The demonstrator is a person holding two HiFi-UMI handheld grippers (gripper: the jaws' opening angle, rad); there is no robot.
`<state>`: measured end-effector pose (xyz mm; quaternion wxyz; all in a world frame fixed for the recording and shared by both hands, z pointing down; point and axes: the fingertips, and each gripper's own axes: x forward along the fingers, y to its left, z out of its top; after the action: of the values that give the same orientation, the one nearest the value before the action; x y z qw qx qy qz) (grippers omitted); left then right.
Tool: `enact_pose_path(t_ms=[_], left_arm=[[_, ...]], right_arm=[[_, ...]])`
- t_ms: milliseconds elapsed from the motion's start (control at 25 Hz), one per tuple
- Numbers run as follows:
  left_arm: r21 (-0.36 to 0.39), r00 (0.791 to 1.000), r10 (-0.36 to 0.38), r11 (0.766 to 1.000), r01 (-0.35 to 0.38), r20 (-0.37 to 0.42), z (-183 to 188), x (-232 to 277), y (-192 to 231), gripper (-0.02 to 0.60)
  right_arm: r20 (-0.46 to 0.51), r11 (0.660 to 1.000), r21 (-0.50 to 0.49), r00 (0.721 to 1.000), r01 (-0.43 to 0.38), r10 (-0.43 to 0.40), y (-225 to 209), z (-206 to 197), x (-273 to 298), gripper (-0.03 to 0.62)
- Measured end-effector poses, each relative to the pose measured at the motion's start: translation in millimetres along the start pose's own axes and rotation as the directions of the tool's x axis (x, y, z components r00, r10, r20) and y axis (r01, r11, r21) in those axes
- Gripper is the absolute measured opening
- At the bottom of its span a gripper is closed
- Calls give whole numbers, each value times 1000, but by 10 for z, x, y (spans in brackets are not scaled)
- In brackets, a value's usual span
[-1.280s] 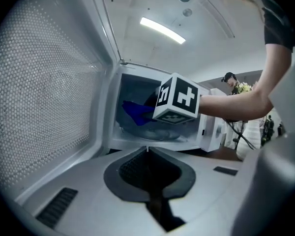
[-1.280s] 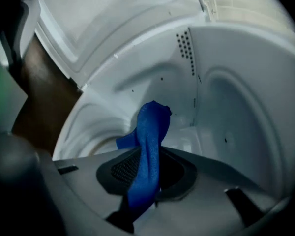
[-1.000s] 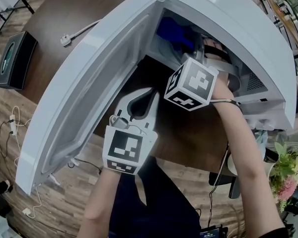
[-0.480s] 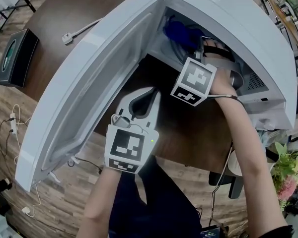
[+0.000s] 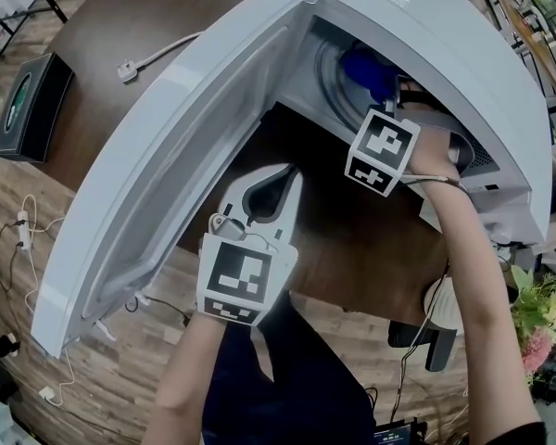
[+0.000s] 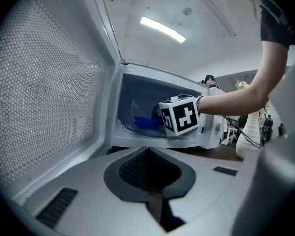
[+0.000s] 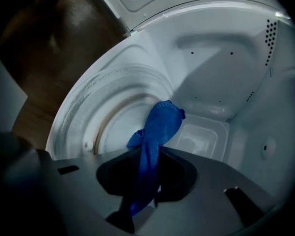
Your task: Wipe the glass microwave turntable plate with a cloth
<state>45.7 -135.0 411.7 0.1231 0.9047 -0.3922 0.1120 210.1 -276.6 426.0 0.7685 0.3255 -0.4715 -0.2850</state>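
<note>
The glass turntable plate (image 7: pixel 88 119) lies on the floor of the open white microwave (image 5: pixel 463 54); its rim also shows in the head view (image 5: pixel 326 68). My right gripper (image 7: pixel 150 154) reaches into the oven and is shut on a blue cloth (image 7: pixel 160 124), which hangs forward over the plate's right part. In the head view only that gripper's marker cube (image 5: pixel 382 151) and the cloth (image 5: pixel 364 70) show. The left gripper (image 5: pixel 290 176) stays outside, in front of the oven over the table, shut with nothing in it (image 6: pixel 147 151).
The microwave door (image 5: pixel 167 156) stands swung wide to the left, close beside the left gripper. A dark wooden table (image 5: pixel 352 239) carries the oven. On its left lie a black box (image 5: pixel 28 100) and a white plug with cable (image 5: pixel 125 70). Flowers (image 5: pixel 528 332) stand at lower right.
The right gripper has moved rightward and deeper into the oven, rolling as it went and dragging the blue cloth over the plate. The left gripper has stayed put.
</note>
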Motion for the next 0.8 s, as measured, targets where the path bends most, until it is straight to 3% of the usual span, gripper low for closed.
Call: enact_pose_path(t_ms=[320,600,800], left_arm=[[-2,1000,-5,1000,5,-6,-34,19,-18,14],[-4,1000,-7,1000,7,-3,-29,20,-29,14],[-8,1000,-8,1000,8,-3,-28,14,-29,14]], right_arm=[[-183,984,-158,982,-80,50,129,-371,108,72],[-391,944,-235,912,-233,128,313,-778,191,71],[-463,917,-253,871,-309,166,399,-929,205,71]])
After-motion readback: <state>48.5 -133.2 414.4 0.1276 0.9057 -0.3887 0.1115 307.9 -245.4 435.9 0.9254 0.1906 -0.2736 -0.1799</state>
